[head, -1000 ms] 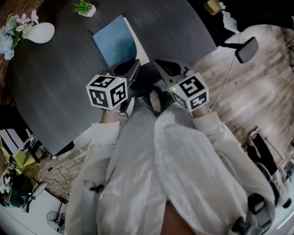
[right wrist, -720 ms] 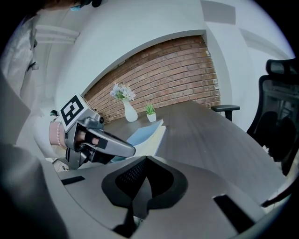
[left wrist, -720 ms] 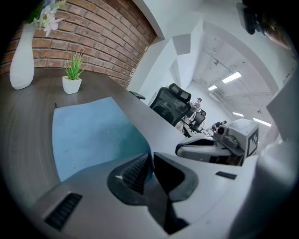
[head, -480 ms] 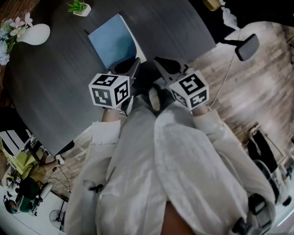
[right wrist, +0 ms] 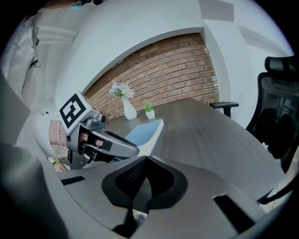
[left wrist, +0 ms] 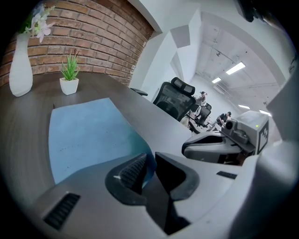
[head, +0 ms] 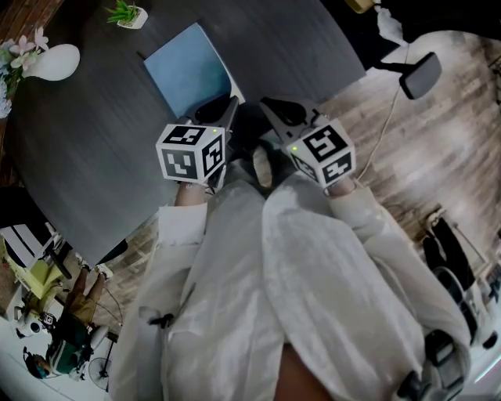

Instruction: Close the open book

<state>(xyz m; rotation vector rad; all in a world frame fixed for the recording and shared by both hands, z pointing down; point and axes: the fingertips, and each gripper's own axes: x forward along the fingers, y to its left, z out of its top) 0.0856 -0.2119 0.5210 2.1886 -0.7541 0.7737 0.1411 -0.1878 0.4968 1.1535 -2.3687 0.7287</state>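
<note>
The book [head: 188, 70] lies closed on the dark table [head: 94, 157], blue cover up and white page edges to the right. My left gripper [head: 223, 110] is at the book's near corner. In the left gripper view its jaws [left wrist: 150, 161] are opening, with a narrow gap in which the cover's blue corner [left wrist: 88, 137] shows; the pads do not press on it. My right gripper [head: 272, 108] hovers just right of the book, shut with nothing in it [right wrist: 145, 161]. The right gripper view shows the book [right wrist: 145, 130] and the left gripper [right wrist: 127, 150] over its near end.
A white vase of flowers [head: 55, 61] and a small potted plant [head: 124, 13] stand at the table's far left. The table's edge runs just under my grippers. A black office chair [right wrist: 280, 116] stands at the right, and another [left wrist: 175, 95] beyond the table.
The left gripper's marker cube has edged slightly right and up. The book stays closed where it lay. The right gripper has not moved.
</note>
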